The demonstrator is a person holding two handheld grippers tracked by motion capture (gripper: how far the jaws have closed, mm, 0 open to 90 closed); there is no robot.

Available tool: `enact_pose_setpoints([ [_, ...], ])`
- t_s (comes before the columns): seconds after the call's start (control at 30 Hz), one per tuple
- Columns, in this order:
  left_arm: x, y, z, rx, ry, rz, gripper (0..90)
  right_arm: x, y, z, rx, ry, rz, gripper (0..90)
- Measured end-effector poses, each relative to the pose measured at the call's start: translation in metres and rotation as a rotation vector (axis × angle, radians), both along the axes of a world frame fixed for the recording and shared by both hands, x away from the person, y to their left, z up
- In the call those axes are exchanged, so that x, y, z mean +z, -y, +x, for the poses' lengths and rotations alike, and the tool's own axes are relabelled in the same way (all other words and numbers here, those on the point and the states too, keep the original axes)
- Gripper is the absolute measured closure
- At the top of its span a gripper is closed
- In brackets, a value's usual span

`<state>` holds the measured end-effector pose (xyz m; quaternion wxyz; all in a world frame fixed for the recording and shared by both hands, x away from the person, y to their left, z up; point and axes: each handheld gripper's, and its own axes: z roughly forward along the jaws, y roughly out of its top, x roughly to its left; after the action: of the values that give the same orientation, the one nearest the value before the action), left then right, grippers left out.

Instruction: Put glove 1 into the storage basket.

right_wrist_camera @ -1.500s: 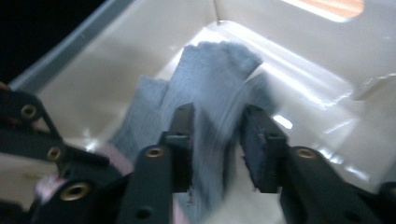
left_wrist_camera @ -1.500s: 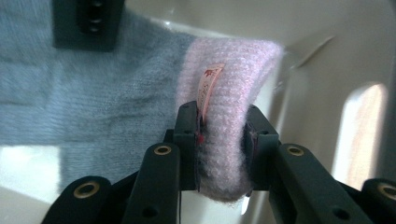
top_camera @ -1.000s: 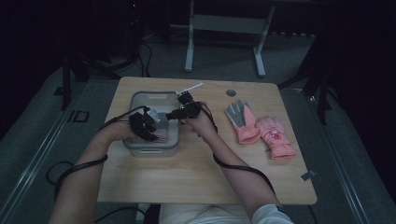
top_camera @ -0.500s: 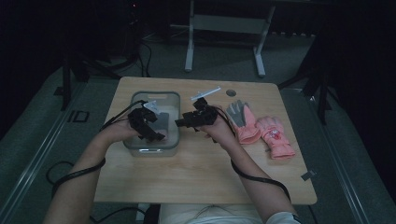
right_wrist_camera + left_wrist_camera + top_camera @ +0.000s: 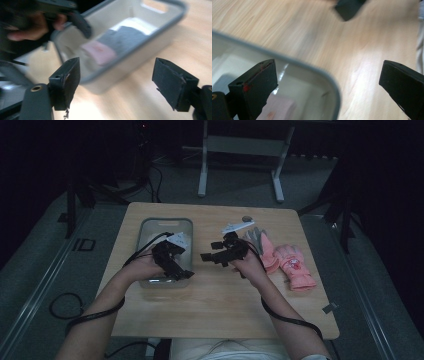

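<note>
Showing both tongs with jaws spread wide and empty, at a wooden table (image 5: 210,305). The left gripper (image 5: 176,268) hangs over the near right corner of a grey-rimmed bin (image 5: 165,221); in the left gripper view one jaw stands above the bin's inside and the other beyond its rim (image 5: 329,77), over bare wood. A folded glove (image 5: 112,45), pink at the cuff and grey in the body, lies inside the bin, below and behind that left jaw. The right gripper (image 5: 212,257) is held clear of the bin, between it and the loose gloves; its own view looks back along the jaws at the bin and the person's left hand (image 5: 32,25).

Beyond the right gripper, on its outer side, lie a grey and pink glove (image 5: 262,247) and, just beside that, a pink glove (image 5: 295,267), both flat on the wood. A small dark disc (image 5: 247,218) sits farther off, near the table's far edge.

Judged from the layout, the work in hand is moving gloves into the bin, and the grey and pink glove, the nearest to the right gripper, looks like the next piece. Knitted gloves of this kind should be light, soft and limp: they will sag and fold when lifted, will not slip much, and cannot be harmed by a firm pinch. The cuff or the thick palm offers the best bite; a single finger would likely let the rest dangle and catch on the rim.
</note>
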<state>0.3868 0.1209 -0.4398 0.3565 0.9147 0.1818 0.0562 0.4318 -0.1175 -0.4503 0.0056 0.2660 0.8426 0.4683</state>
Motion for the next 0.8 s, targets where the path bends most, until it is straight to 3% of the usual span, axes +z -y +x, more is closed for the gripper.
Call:
enact_pose_setpoints([
  [0.07, 0.003, 0.008, -0.004, -0.016, 0.008, 0.000, 1.2, -0.003, 0.009, 0.000, -0.003, 0.036, -0.022, 19.1],
  [0.2, 0.006, 0.021, -0.006, 0.007, 0.015, -0.033, 1.3, -0.009, 0.030, 0.001, -0.035, 0.013, -0.016, 18.8],
  [0.27, 0.007, 0.028, -0.007, 0.025, 0.012, -0.040, 1.4, -0.008, 0.042, 0.001, -0.103, 0.006, 0.008, 23.8],
  [0.37, 0.005, 0.040, -0.012, -0.001, 0.017, -0.068, 1.5, -0.007, 0.061, 0.003, -0.153, -0.008, 0.045, 19.5],
  [0.43, 0.003, 0.049, -0.014, 0.005, 0.020, -0.071, 1.5, -0.008, 0.071, 0.004, -0.154, -0.019, 0.038, 16.0],
  [0.53, -0.002, 0.061, -0.017, 0.037, 0.054, -0.052, 1.5, -0.009, 0.085, 0.003, -0.166, -0.013, 0.045, 15.0],
  [0.63, -0.012, 0.070, -0.018, 0.053, 0.028, -0.050, 1.5, -0.009, 0.096, 0.001, -0.187, 0.019, 0.032, 15.7],
  [0.8, -0.030, 0.085, -0.025, 0.060, 0.048, -0.015, 1.5, -0.012, 0.111, -0.001, -0.200, 0.027, 0.036, 13.9],
])
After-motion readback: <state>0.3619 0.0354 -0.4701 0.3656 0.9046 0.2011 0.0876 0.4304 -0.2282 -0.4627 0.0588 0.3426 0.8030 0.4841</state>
